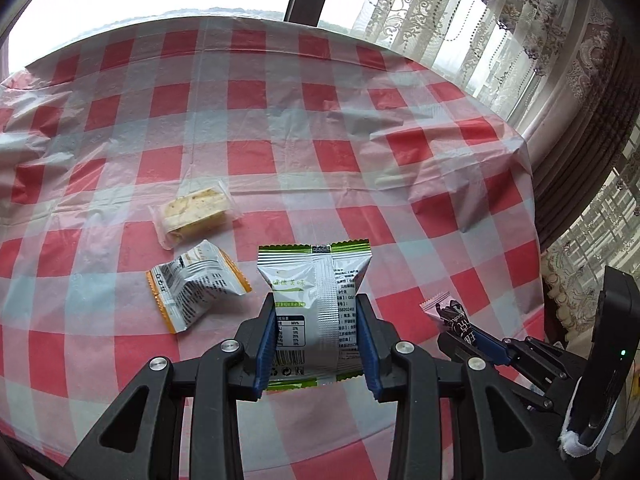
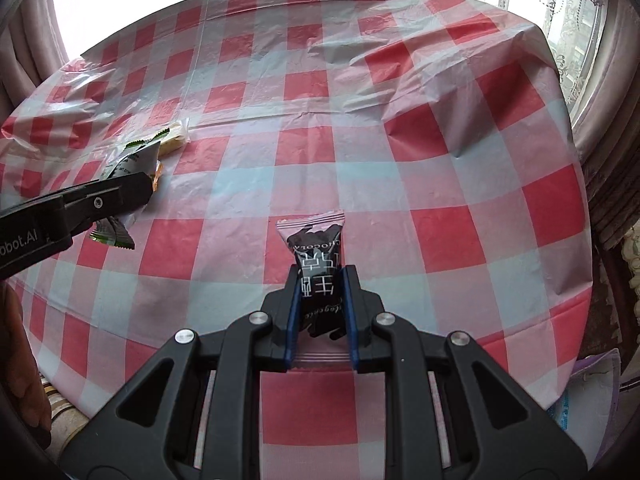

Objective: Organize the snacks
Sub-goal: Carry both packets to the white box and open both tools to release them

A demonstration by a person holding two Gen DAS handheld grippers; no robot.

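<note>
My left gripper point(image 1: 316, 312) is shut on a silver and green snack packet point(image 1: 316, 304), held above the checked tablecloth point(image 1: 280, 120). Just left of it lie an orange-edged silver packet point(image 1: 196, 284) and a clear-wrapped yellow cracker sandwich point(image 1: 196, 210). My right gripper point(image 2: 320, 280) is shut on a pink and black chocolate packet point(image 2: 316, 256), held above the cloth; it also shows in the left wrist view point(image 1: 444, 312) at the right. The left gripper with its green packet point(image 2: 136, 158) shows at the left of the right wrist view, with the cracker sandwich point(image 2: 176, 136) beyond it.
The round table has a red, white and pale blue plastic cloth point(image 2: 360, 120), wrinkled at the right. Lace curtains point(image 1: 480, 20) and a window stand behind and to the right. The table's edge curves close on the right.
</note>
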